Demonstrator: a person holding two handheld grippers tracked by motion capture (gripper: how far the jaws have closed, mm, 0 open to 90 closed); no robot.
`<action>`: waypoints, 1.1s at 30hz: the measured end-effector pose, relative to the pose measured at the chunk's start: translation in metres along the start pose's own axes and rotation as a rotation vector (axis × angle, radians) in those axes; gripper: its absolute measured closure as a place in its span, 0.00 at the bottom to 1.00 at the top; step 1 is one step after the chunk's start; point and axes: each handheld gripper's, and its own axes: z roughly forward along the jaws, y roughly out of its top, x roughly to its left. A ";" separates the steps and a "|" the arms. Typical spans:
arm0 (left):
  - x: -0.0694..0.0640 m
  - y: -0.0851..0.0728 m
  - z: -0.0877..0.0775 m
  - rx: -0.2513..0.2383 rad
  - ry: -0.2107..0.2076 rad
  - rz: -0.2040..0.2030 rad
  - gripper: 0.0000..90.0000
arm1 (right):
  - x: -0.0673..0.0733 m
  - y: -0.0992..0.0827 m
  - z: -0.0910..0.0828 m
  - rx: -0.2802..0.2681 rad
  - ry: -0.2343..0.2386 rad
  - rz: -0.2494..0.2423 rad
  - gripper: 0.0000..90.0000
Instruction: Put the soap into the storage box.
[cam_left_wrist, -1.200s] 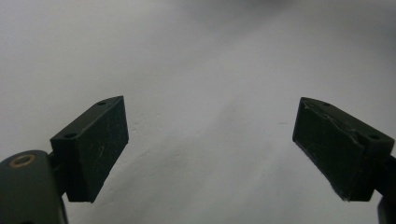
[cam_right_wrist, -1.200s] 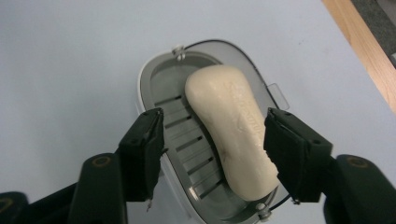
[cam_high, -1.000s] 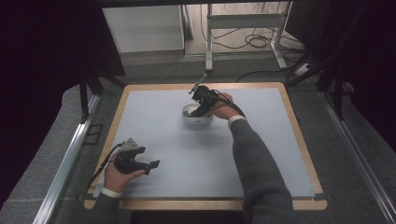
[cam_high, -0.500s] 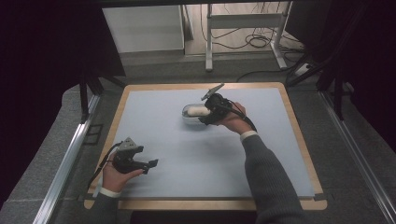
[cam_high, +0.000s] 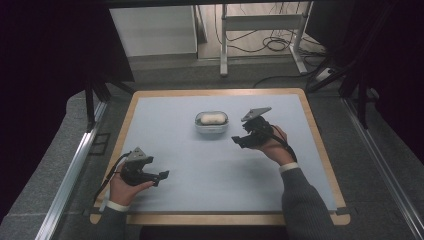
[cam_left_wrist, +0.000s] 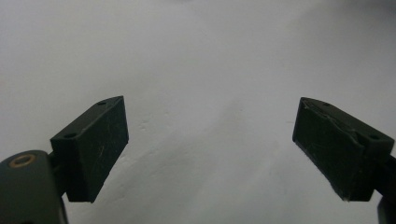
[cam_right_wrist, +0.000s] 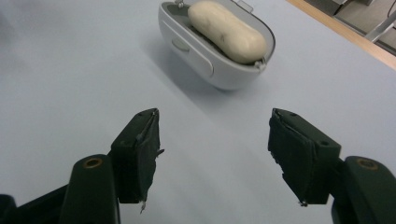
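Soap bar, pale cream and oblong, lay in a light grey dish that stood on the far middle of the surface. No brand, label or writing could be read on the bar or on the dish; a small raised tab on the dish's side wall bore no mark that showed.

Just to the dish's right in the high view, the right claw hung apart from it, jaws spread with nothing between them and pointed back toward the dish. Between claw and dish lay a strip of bare blue mat. Bare mat ran all round the dish out to the wooden border, nearest on the far side.

Well apart, at the near left corner, the left claw sat low over the mat, jaws wide and holding nothing. It was close to the near wooden edge.
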 end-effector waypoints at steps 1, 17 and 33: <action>0.000 0.000 0.000 0.000 0.002 -0.003 0.12 | 0.001 -0.006 -0.004 -0.004 -0.006 0.010 0.37; 0.001 0.000 -0.003 -0.005 0.012 -0.002 0.12 | 0.003 -0.081 -0.035 -0.078 -0.075 0.145 0.36; 0.001 0.001 -0.003 -0.004 0.022 0.006 0.12 | 0.000 -0.089 -0.038 -0.088 -0.096 0.171 0.35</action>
